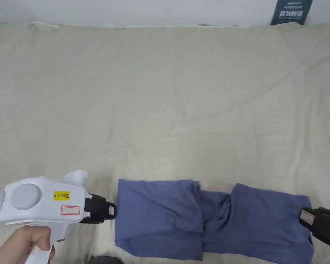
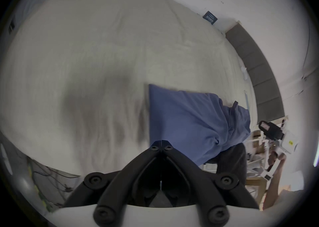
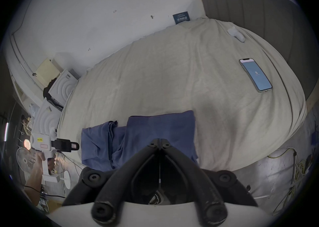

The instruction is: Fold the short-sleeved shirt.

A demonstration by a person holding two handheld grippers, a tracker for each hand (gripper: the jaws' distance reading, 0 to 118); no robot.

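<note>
Two grippers flank a blue short-sleeved shirt (image 1: 212,220) that lies along the near edge of a bed (image 1: 167,103) covered with a cream sheet. The shirt is folded into a long band running left to right, bunched and twisted near its middle, with flatter panels at either end. In the head view the left gripper (image 1: 111,209) sits just beside the shirt's left edge, level with it, held by a hand (image 1: 26,245) on the white handle; whether its tip touches the cloth I cannot tell. The right gripper (image 1: 307,218) sits at the shirt's right end, its dark tip against or just over the fabric edge. In the left gripper view the jaws meet at their tips with nothing between them, the left gripper (image 2: 161,141) pointing at the shirt's near edge. In the right gripper view the jaws are likewise together, the right gripper (image 3: 160,140) poised above the blue cloth without pinching it. A phone (image 3: 255,75) with a lit screen rests on the sheet, well apart from the shirt.
</note>
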